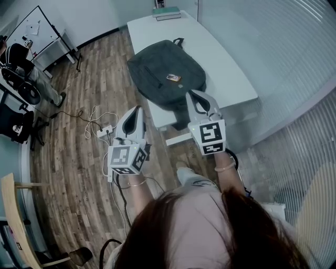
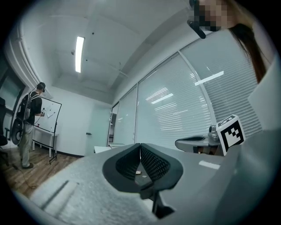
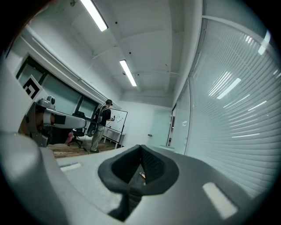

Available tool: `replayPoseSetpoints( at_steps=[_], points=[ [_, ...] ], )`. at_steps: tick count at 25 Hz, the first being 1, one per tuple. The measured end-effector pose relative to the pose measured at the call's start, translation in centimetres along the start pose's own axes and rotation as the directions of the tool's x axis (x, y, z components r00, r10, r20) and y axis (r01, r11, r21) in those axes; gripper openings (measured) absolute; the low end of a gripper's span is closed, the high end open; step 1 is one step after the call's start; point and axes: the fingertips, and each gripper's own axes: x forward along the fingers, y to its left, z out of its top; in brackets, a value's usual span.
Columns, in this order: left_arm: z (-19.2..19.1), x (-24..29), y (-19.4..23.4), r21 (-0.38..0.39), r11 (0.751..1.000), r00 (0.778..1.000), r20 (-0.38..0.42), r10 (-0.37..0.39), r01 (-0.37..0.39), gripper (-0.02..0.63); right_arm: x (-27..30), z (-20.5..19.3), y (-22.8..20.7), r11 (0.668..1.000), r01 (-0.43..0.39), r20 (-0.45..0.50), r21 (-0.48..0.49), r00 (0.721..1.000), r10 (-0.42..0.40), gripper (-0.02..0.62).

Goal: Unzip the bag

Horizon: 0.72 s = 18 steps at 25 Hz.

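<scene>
A dark grey backpack (image 1: 165, 72) lies flat on the white table (image 1: 226, 68), with a small orange tag (image 1: 173, 78) on its top face. My right gripper (image 1: 192, 94) hovers at the bag's near edge, its jaws pressed together with nothing between them (image 3: 140, 147). My left gripper (image 1: 138, 109) hangs over the wooden floor, short of the table's near left corner, also shut and empty (image 2: 140, 146). Both point level toward the far wall. The bag's zip does not show clearly in any view.
Books (image 1: 167, 12) lie at the table's far end. A whiteboard (image 1: 34, 29), an office chair (image 1: 21, 73) and a standing person (image 3: 101, 125) are at the left. A power strip with cables (image 1: 102, 130) lies on the floor. A glass wall with blinds (image 1: 294, 79) runs along the right.
</scene>
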Motion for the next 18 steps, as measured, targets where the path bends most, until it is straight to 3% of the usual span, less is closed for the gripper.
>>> replayPoseSetpoints(
  at_steps=[18],
  points=[
    [-0.78,0.45,-0.57,-0.018,1.0,1.0,-0.02,-0.018,0.018,0.012,0.23,-0.22,-0.3,1.0,0.002,-0.011,-0.012,1.0,-0.003,0.003]
  ],
)
